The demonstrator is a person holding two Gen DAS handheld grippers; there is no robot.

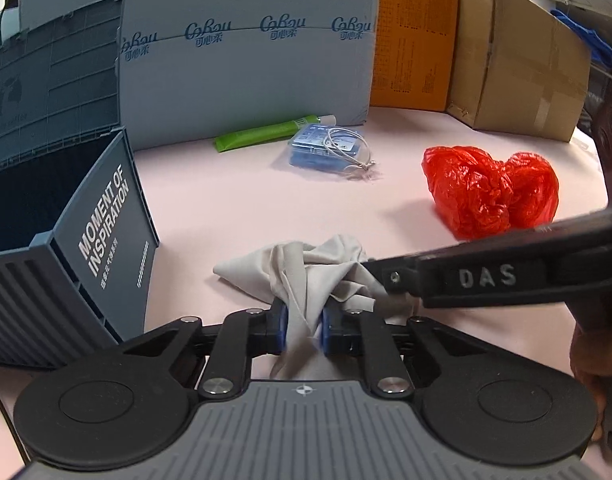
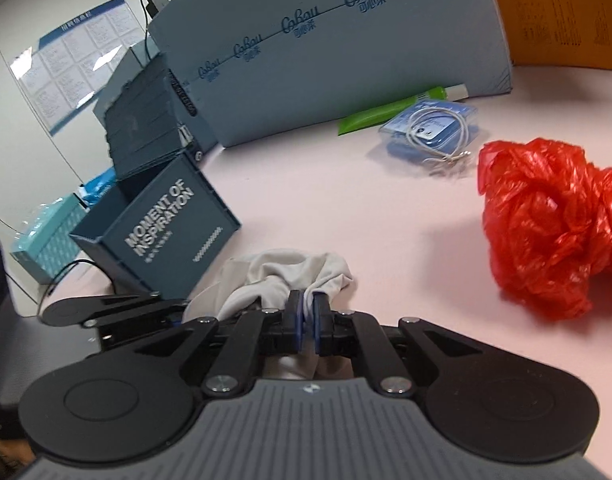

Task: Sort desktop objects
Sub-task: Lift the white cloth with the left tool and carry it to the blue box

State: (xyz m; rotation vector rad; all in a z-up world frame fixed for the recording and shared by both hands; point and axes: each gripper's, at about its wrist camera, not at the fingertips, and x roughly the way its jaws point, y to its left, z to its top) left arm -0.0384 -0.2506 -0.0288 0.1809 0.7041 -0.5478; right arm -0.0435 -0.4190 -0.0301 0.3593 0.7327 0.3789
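Clearly mid-step: cloth-handling stage of the sort, both tools on one item. Nearest, left tool [image 1: 304, 330] pinched down onto a hanging fold of the grey cloth [image 1: 306, 268], blue pads [image 1: 281, 328] pressed against fabric on either side, very little gap left. Right tool [image 2: 306, 322] likewise drawn almost together on another edge of the same cloth [image 2: 290, 276], a thin strip of fabric caught between its pads [image 2: 294, 320]. Both held low and roughly level over the pink worktop [image 1: 266, 200], pointing forward; right tool crossing in from the right side in the left wrist view, tip meeting the cloth's right edge. Cloth bunched and crumpled on the worktop just ahead of both, partly raised by the grips.

Next move, by judgement: either pulling the two grips apart to spread or fold the cloth, or lifting it together toward the open dark blue box [image 1: 66, 240] just to the left. Calls for matched motion so the slack fabric slips from neither grip.

Farther off, untouched: red plastic bag [image 1: 489, 192] to the right, clear blue case [image 1: 325, 148] with a coiled white cable [image 1: 345, 144] on top, green tube [image 1: 262, 134] against the blue-grey carton [image 1: 246, 60].
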